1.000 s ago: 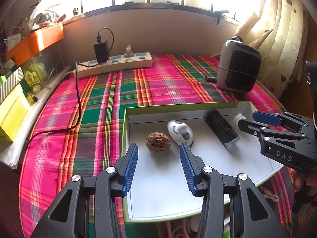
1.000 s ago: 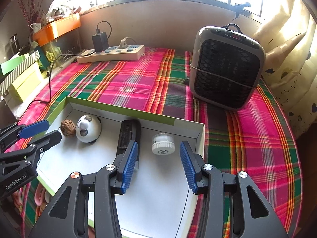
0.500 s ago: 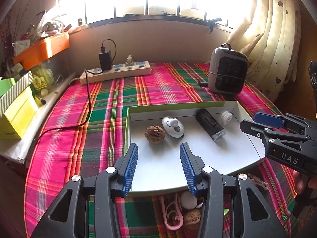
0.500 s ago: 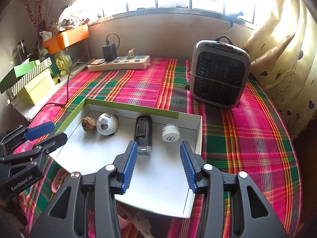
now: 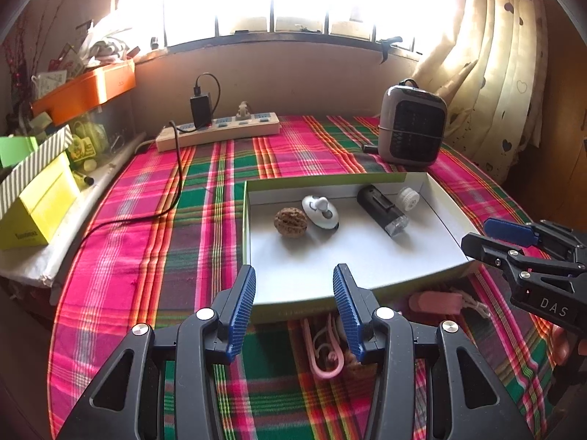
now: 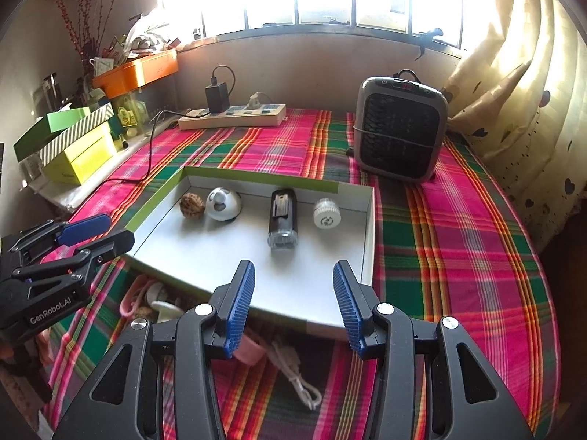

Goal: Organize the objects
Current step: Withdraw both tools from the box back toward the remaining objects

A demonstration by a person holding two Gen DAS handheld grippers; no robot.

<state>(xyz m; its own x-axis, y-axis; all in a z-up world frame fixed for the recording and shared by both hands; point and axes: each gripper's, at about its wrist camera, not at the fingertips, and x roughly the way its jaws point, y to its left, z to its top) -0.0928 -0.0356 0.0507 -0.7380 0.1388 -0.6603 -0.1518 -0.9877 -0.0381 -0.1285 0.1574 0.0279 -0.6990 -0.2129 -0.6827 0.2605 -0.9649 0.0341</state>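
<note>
Left tool (image 5: 293, 308) and right tool (image 6: 293, 304) both spread, nothing between the pads. Tray (image 6: 368, 242) on plaid table holds walnut (image 5: 290, 222), white knob (image 5: 320, 212), black cylinder (image 6: 282, 216), white cap (image 6: 326, 213). Walnut: light, hard, rolls; pinch across middle. Tool bodies read "GenRobot.AI", "DAS".

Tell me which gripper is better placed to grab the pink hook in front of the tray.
Left, probably. The pink hook lies between the open left gripper fingers; the right gripper sits farther right.
</note>
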